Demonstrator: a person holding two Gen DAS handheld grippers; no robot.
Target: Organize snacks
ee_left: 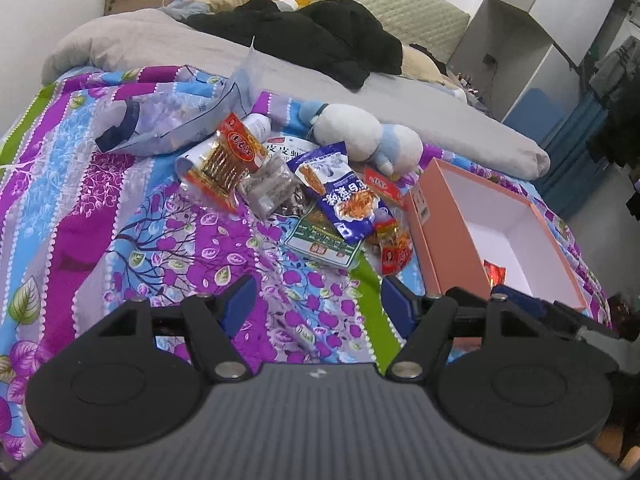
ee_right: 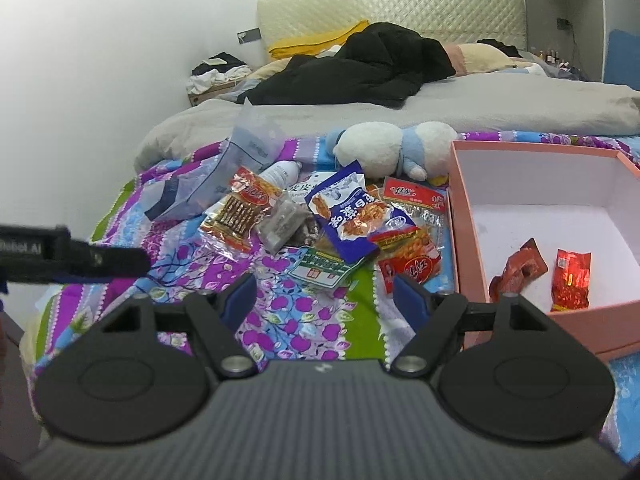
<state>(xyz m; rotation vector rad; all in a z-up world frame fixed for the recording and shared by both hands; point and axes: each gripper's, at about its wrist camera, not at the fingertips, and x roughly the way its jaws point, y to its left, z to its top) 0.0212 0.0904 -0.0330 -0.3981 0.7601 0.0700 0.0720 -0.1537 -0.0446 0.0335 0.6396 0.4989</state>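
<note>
Snacks are all heaped mid-bed on my feeds, on a loud purple, blue and green floral sheet [ee_right: 280, 312] that looks like thin printed cotton. Going left to right: a crinkly clear plastic bag [ee_right: 224, 184] slumped on its side, then a glossy red-topped pack of brown sticks [ee_right: 240, 216], a small see-through packet of greyish pieces [ee_right: 282, 224], a flat green-and-white sachet [ee_right: 324, 268] lying under a shiny blue foil bag [ee_right: 352, 216], and a couple of red wrappers [ee_right: 408, 264] just beside the box. Behind the pile sits a soft white and pale-blue plush toy [ee_right: 396, 148], rounded and fuzzy.

On the right is the pink cardboard box [ee_right: 456, 240], rectangular with a matte white inside, holding two little red foil packets [ee_right: 570, 280] near its front wall.

My left tool [ee_left: 318, 304] is spread wide with nothing between its blue pads, hovering over bare sheet short of the pile. My right tool [ee_right: 324, 300] is the same deal: wide apart, empty, with its right finger next to the box's front corner.

Further back there's a smooth grey duvet [ee_right: 480, 108], a rumpled black garment [ee_right: 360, 72] and a quilted cream headboard [ee_right: 400, 12].
</note>
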